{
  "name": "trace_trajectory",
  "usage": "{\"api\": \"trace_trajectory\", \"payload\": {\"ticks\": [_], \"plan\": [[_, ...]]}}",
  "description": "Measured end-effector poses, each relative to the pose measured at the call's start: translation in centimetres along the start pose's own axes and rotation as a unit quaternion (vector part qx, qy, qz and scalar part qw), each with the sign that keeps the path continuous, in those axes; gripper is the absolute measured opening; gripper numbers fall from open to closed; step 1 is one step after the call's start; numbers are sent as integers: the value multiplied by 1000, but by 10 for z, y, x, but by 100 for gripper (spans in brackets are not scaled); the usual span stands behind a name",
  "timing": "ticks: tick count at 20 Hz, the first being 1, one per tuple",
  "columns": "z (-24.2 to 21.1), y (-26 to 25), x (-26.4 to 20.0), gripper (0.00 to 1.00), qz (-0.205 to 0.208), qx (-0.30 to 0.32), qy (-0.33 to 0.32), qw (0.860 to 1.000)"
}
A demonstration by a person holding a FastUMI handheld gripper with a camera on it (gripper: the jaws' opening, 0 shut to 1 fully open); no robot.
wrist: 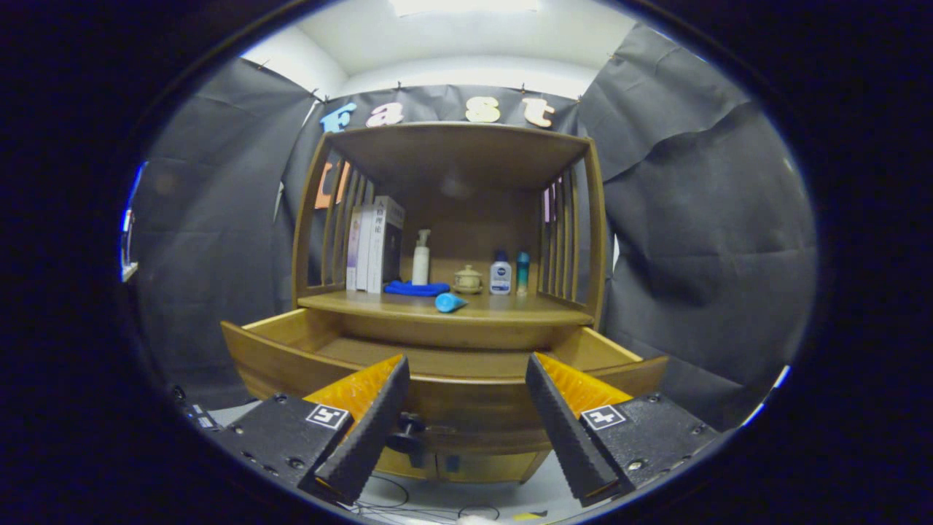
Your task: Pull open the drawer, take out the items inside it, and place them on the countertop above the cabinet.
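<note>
**Drawer open, checking it for items**

I see the drawer (437, 361) pulled out under the countertop (452, 310), just beyond my gripper (466, 375), whose fingers stand spread apart, holding nothing. The drawer floor I can see looks bare, but its front part is hidden. To do this well, I should tip forward and look over the front wall before reaching in, keeping clear of the knob (408, 430). A blue tube (450, 302) lies on the countertop edge. The gripper is level, facing the cabinet squarely, centred on the drawer front.
</note>
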State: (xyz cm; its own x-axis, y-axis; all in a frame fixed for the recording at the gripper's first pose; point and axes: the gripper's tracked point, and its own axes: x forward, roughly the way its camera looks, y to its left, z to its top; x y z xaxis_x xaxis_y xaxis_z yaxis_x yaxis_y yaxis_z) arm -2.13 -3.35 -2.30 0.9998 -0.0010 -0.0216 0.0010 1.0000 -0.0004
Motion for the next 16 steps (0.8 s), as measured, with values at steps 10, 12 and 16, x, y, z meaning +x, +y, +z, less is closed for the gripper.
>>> {"api": "trace_trajectory", "payload": {"ticks": [10, 12, 16], "plan": [[-56, 26, 20, 100, 25, 5, 63, 998], [-58, 30, 21, 100, 19, 12, 64, 998], [-59, 31, 24, 100, -3, 5, 62, 998]]}}
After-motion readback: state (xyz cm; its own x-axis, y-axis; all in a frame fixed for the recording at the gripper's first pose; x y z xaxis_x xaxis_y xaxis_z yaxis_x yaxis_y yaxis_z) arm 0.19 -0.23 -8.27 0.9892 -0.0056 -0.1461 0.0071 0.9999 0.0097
